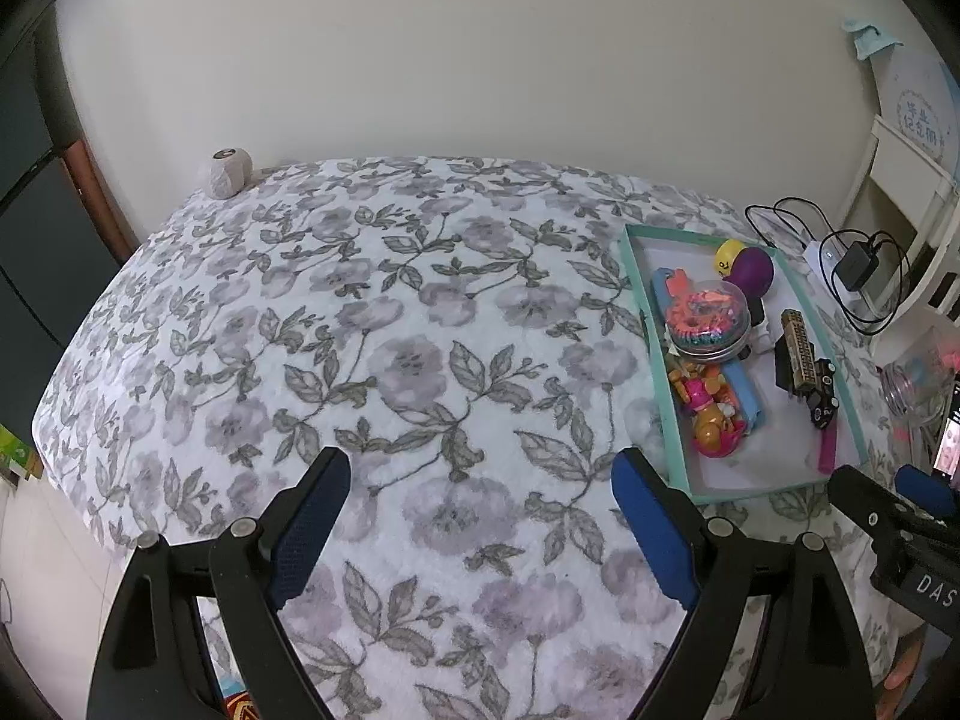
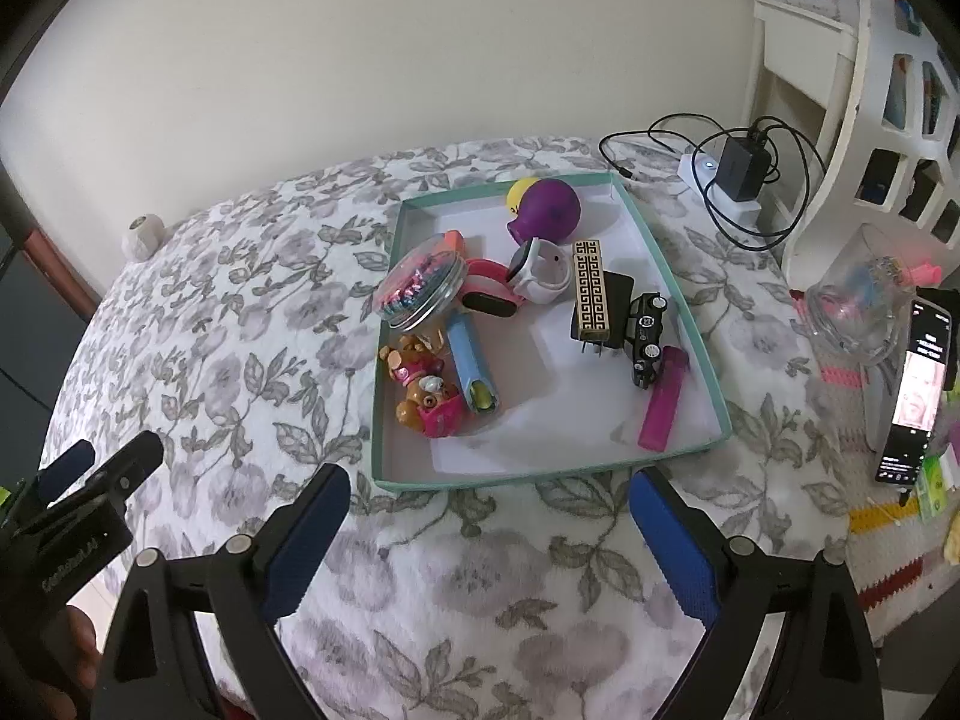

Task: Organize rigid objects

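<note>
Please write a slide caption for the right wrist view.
Open hand-held gripper above a teal tray of toys.

yellow ball (image 2: 519, 192): mostly hidden behind the purple toy (image 2: 547, 209)
phone (image 1: 948, 441): cut off by the frame edge
clear jar (image 2: 855, 306): contents blurred

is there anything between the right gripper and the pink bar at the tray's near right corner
Only the tray's low teal near wall. The right gripper is open above bare floral cloth just short of it, and the pink bar lies flat just beyond that wall, with the black toy car beside its far end.
</note>
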A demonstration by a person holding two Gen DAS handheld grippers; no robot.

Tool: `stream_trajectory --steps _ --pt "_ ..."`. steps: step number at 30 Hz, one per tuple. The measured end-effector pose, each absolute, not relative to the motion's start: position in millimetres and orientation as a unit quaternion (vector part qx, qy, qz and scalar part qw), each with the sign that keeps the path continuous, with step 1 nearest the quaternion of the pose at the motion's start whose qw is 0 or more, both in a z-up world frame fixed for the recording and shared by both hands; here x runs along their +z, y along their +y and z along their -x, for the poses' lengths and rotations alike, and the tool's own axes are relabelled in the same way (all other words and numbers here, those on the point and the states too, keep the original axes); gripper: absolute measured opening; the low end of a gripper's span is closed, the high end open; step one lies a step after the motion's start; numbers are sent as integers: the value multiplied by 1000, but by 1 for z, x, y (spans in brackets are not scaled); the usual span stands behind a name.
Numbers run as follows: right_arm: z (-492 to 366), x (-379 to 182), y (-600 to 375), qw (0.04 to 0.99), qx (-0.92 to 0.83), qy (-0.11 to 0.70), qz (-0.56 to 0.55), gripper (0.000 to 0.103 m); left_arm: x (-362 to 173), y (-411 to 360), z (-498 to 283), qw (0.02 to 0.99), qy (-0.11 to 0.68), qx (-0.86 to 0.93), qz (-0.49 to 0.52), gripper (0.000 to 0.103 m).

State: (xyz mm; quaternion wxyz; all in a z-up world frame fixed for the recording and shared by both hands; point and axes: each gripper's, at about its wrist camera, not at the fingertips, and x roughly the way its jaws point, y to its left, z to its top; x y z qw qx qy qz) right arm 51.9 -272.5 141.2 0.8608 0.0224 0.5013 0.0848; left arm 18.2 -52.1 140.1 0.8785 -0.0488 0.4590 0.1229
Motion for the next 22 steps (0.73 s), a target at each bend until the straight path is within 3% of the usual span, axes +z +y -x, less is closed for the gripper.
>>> stream_trajectory --steps 22 --pt "-38 143 -273 864 84 496 -15 96 144 -51 -11 882 453 123 47 89"
